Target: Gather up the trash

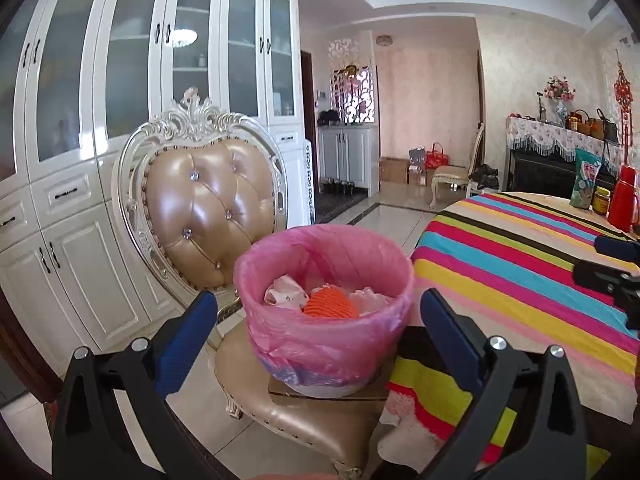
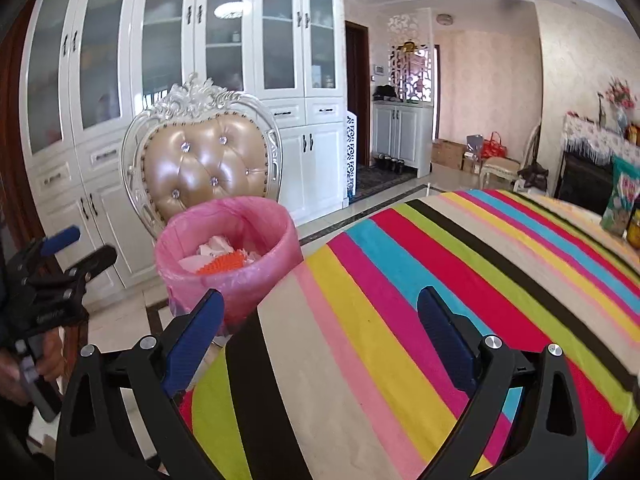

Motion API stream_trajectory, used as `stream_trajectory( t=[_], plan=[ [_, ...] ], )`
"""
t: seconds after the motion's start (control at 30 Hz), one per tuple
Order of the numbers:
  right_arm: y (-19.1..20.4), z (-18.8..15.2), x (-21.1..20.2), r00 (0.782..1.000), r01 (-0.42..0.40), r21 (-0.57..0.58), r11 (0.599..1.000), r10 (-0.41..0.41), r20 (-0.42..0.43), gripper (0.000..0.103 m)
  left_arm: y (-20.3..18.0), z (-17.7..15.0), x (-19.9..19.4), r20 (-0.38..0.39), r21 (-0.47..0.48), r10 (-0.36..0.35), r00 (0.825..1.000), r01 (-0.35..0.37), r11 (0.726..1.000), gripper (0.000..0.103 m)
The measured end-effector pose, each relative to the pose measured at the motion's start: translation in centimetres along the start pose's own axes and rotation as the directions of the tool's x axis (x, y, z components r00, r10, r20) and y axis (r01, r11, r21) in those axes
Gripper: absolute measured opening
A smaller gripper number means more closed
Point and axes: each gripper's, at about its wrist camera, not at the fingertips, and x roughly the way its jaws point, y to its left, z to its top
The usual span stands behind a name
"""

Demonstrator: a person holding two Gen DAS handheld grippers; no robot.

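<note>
A bin lined with a pink bag (image 1: 328, 320) stands on a cardboard piece on the seat of a padded chair (image 1: 208, 208). Inside lie crumpled white tissues (image 1: 285, 291) and an orange ribbed piece (image 1: 330, 303). My left gripper (image 1: 318, 312) is open, its blue fingers apart on either side of the bin with nothing between the pads. My right gripper (image 2: 320, 312) is open over the striped tablecloth (image 2: 440, 280), nothing between its fingers. The pink bin (image 2: 228, 256) with the orange piece (image 2: 222, 264) sits ahead and left of it. The left gripper (image 2: 60, 260) shows at the left edge there.
The striped table (image 1: 520, 272) carries a snack bag (image 1: 586, 180), a yellow jar (image 1: 601, 200) and a red flask (image 1: 623, 198) at its far right. White glass-door cabinets (image 1: 120, 100) stand behind the chair. Tiled floor (image 1: 396, 216) runs toward a hallway.
</note>
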Motion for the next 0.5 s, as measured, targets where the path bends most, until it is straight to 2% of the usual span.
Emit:
stream_trajectory(
  t=[0.13, 0.5],
  plan=[
    [0.0, -0.2, 0.0, 1.0, -0.011, 0.012, 1.0, 0.011, 0.005, 0.091, -1.0, -0.1, -0.9, 0.005, -0.005, -0.035, 0.999, 0.035, 0.999, 0.098],
    [1.8, -1.5, 0.8, 0.998, -0.056, -0.047, 0.997, 0.055, -0.027, 0.091, -2.1, -1.8, -1.3, -0.029, 0.012, -0.014, 1.0, 0.014, 1.0, 0.098]
  ],
)
